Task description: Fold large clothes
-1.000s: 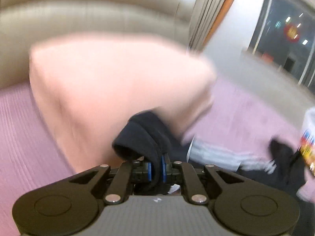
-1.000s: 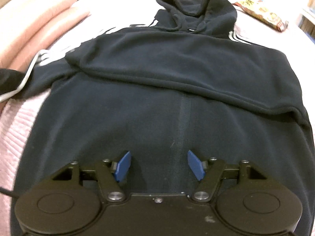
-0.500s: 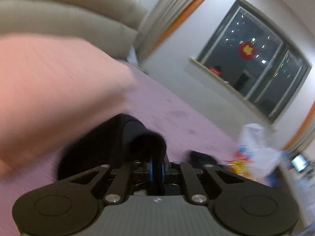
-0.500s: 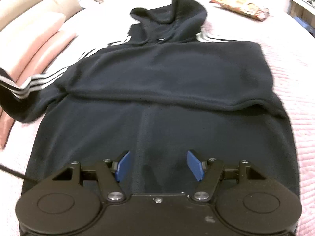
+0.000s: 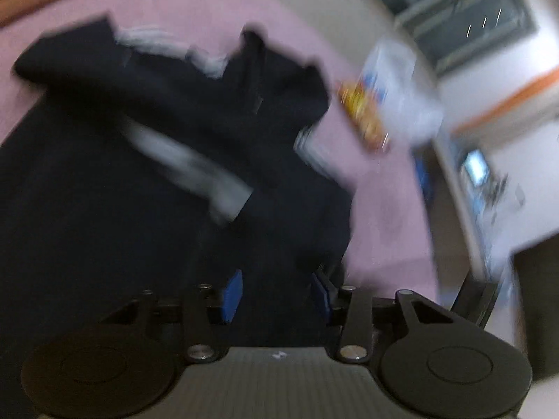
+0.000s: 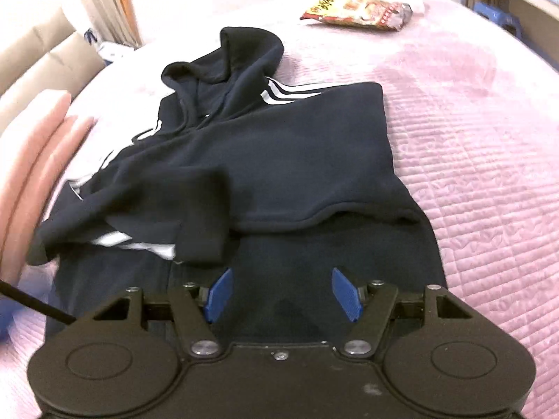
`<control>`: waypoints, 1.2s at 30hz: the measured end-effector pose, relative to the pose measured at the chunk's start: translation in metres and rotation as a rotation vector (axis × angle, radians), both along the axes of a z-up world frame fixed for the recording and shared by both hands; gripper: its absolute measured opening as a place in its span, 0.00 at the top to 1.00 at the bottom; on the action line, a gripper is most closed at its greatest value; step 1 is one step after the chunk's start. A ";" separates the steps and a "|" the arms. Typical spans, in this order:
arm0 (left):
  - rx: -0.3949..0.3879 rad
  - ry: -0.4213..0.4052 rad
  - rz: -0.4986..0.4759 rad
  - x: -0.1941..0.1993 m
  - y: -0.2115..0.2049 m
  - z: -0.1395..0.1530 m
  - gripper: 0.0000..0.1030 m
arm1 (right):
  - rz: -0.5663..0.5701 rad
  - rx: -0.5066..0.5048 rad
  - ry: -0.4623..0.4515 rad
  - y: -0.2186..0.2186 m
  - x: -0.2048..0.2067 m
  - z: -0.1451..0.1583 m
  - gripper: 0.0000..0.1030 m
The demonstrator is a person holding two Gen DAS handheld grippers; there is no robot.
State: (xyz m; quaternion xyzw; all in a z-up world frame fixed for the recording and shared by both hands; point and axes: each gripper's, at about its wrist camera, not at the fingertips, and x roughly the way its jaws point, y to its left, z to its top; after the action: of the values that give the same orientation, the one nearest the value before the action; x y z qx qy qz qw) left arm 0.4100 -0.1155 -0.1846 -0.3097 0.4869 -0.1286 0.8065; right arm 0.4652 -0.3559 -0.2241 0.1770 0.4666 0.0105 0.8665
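The dark navy hooded sweatshirt with white sleeve stripes (image 6: 279, 160) lies flat on the pink quilted bedspread (image 6: 471, 174), hood towards the crinkly snack packet (image 6: 356, 10) at the far edge. At the sweatshirt's left side, the striped sleeve (image 6: 139, 220) that was stretched out towards the peach pillows (image 6: 31, 160) a second ago now lies folded across the chest, its cuff (image 6: 202, 216) just beside the already folded right sleeve. The left gripper (image 5: 276, 293), pinched on that cuff until half a second ago, is opening its jaws; the view is blurred, but nothing looks caught between them. So the second sleeve fold seems delivered. To the right, the right gripper (image 6: 281, 293) hovers over the sweatshirt's hem, jaws spread wide and empty. Folding the body upward likely comes next.
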 end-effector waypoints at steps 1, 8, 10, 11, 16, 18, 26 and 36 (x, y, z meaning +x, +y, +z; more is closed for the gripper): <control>0.026 0.008 -0.011 -0.005 0.002 -0.006 0.57 | 0.003 0.030 0.002 0.000 0.002 -0.001 0.24; 0.162 -0.068 0.028 0.001 0.062 0.011 0.57 | 0.010 0.146 -0.068 0.019 0.044 0.012 0.24; 0.195 -0.097 0.046 0.013 0.072 0.021 0.57 | 0.038 0.100 -0.120 0.023 0.071 0.019 0.23; 0.203 -0.102 0.056 0.022 0.077 0.020 0.56 | 0.065 0.074 -0.110 0.027 0.089 0.016 0.23; 0.199 -0.073 0.113 0.023 0.104 0.014 0.56 | 0.167 0.098 0.041 0.039 0.161 -0.017 0.30; 0.207 -0.057 0.127 0.026 0.112 0.012 0.56 | 0.233 0.138 0.108 0.050 0.173 -0.023 0.77; 0.198 -0.055 0.174 0.025 0.132 0.010 0.56 | 0.354 0.041 -0.352 0.048 0.141 0.098 0.93; 0.166 -0.038 0.132 0.042 0.125 -0.006 0.56 | 0.581 -0.162 -0.041 -0.002 0.038 0.040 0.67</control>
State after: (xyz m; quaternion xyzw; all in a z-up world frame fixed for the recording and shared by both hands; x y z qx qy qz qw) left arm 0.4515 0.0094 -0.1906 -0.2706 0.4592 -0.0402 0.8451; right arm 0.5031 -0.3579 -0.1836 -0.0339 0.4792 0.2245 0.8478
